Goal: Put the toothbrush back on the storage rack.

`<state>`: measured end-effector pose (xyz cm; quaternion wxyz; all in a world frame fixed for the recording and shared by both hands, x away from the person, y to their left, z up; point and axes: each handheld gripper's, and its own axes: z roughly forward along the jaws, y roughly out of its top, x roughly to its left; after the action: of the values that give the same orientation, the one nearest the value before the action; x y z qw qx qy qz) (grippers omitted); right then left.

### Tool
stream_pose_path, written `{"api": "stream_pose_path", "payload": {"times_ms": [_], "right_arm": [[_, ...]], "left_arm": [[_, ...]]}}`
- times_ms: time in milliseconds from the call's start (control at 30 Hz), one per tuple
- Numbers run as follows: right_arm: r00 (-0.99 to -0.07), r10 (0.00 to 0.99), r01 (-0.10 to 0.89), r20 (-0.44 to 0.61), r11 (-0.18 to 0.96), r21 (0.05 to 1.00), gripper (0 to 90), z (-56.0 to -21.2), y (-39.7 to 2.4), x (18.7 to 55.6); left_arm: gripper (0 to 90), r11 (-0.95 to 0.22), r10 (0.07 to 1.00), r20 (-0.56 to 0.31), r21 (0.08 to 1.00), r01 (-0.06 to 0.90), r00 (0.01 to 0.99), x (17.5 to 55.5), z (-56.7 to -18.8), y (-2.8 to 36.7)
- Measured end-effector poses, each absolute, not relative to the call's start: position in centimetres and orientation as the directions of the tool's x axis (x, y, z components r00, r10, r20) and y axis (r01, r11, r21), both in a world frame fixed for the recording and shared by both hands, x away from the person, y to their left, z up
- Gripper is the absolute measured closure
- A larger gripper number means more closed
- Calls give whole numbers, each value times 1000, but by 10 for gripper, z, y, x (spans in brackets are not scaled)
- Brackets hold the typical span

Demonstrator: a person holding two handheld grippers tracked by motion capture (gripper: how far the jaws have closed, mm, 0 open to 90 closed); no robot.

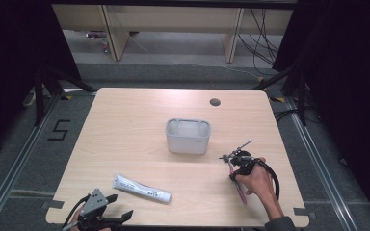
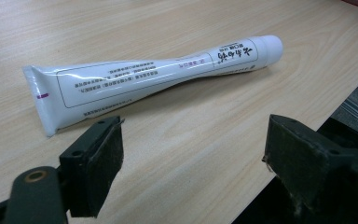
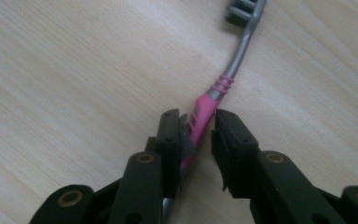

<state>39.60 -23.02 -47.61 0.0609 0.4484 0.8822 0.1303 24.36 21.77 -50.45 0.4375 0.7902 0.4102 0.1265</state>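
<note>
Wide-open jaws of the left gripper (image 2: 191, 172) hold nothing, the toothpaste tube (image 2: 154, 77) lying just beyond them. Right gripper (image 3: 200, 135) jaws have nearly closed on the toothbrush (image 3: 205, 109) handle between them. Grasping is underway; next, probably, a firm squeeze, then lifting toward the grey holder (image 1: 188, 136).

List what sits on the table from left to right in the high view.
left gripper → white tube → grey container → cable hole → right gripper, its jaws around a pink toothbrush.
</note>
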Motion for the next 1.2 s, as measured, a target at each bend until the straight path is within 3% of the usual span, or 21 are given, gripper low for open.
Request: {"api": "stream_pose_path", "payload": {"times_ms": [300,600,967,1200], "right_arm": [[-587,809,786,27,562,256,784,-476,-231,402],[-564,825,818,38,552,163,801,-473,-227,405],[-639,769,765,15,633,121,805,-473,-224,411],[-641,767,766,17,638,72,810,-472,-219,414]], "left_arm": [[191,-284,757,-156,796,535,634,244,-504,218],[191,-280,759,-159,796,537,631,243,-504,218],[191,-285,758,-156,794,536,633,243,-504,218],[191,-282,758,-157,797,534,634,243,-504,218]]}}
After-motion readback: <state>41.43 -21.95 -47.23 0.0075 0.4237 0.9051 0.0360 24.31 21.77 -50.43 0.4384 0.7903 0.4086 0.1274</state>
